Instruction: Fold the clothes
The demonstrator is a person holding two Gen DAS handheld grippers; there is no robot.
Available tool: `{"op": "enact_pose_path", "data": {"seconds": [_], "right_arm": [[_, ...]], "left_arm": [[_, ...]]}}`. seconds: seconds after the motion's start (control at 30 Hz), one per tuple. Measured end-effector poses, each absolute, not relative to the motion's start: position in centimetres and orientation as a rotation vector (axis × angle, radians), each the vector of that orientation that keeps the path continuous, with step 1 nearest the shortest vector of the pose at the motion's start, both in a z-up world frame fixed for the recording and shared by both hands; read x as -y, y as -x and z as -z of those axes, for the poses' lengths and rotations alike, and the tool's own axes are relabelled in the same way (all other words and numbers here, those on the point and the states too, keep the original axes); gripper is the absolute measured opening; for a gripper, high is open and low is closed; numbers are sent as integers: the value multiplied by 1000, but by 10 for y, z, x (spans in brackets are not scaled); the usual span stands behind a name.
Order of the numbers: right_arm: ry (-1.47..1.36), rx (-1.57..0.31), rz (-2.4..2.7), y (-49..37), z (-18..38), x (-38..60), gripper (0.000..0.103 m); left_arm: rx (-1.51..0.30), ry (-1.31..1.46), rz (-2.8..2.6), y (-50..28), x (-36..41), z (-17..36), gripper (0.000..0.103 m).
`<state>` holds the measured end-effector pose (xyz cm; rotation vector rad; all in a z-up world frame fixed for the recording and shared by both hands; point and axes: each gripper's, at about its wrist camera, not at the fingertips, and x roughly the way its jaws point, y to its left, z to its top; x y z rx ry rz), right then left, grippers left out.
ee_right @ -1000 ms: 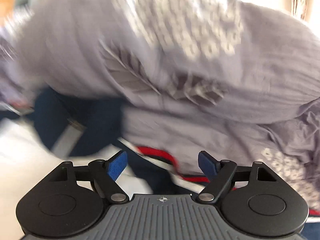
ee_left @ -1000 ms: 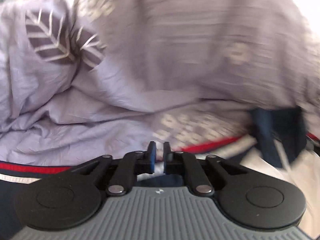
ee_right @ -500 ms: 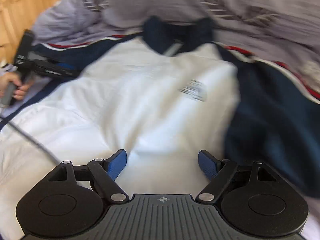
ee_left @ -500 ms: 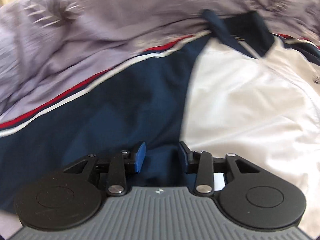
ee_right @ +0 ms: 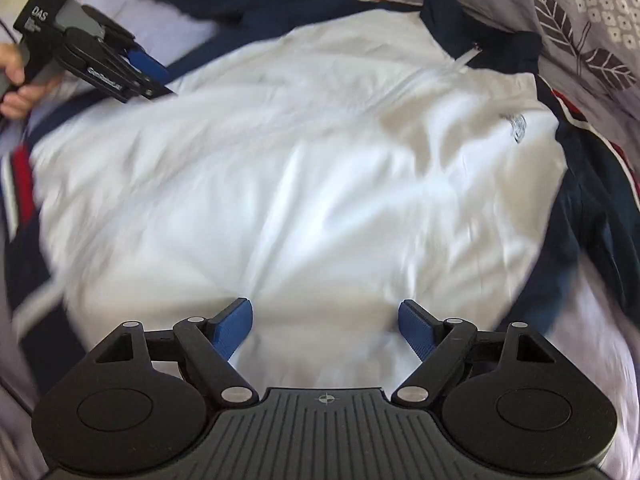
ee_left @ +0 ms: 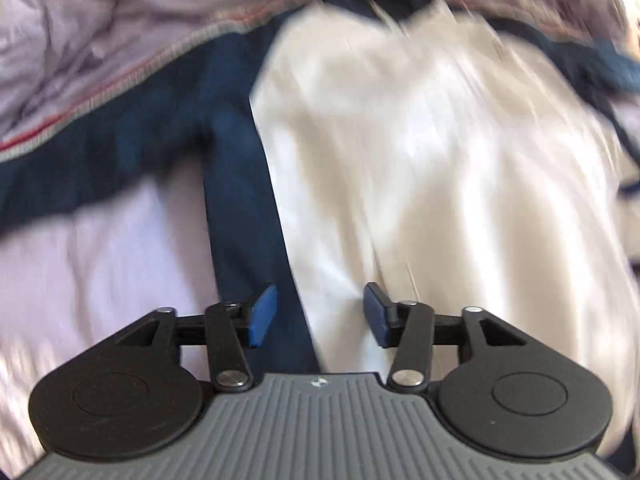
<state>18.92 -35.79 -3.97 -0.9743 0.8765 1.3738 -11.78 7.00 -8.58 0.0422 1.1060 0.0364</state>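
Right claw (ee_right: 325, 326) spread wide w/ nothing between its blue ribbed pads, hovering over the jacket (ee_right: 304, 184), a smooth, lightly creased white front w/ navy sleeves, navy collar, red-white trim and a small chest logo, spread flat on the lilac bedsheet (ee_left: 100, 248). Left claw (ee_left: 318, 314) also spread & empty, over the navy/white seam; seen at top left in the right cam, gripped by a hand (ee_right: 14, 80). Crumpled lilac duvet (ee_right: 592, 32) w/ leaf & flower print bunches against the collar; both views motion-blurred.

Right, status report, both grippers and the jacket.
Left gripper open, empty. Right gripper open, empty. White and navy jacket spread front-up, unfolded. Lilac patterned bedding bunched over its collar.
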Motion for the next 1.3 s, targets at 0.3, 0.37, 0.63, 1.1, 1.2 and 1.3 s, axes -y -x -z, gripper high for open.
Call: {"op": "enact_pose_path", "data": {"seconds": [0.3, 0.37, 0.63, 1.1, 1.2, 1.3], "right_arm": [[936, -916, -1233, -170, -4, 418, 82], [927, -875, -1257, -159, -24, 417, 86], [960, -779, -1352, -128, -86, 407, 93], [923, -814, -1292, -124, -104, 436, 97], [914, -830, -1302, -124, -110, 431, 97], [937, -842, -1296, -124, -117, 423, 97]], "left_arm": [[-1110, -128, 52, 172, -37, 33, 58], [-1104, -134, 73, 180, -23, 12, 69], [-1162, -81, 29, 211, 1, -38, 80], [-1166, -33, 27, 212, 14, -63, 80], [-1204, -17, 32, 210, 17, -65, 80], [-1225, -39, 21, 207, 21, -75, 80]]}}
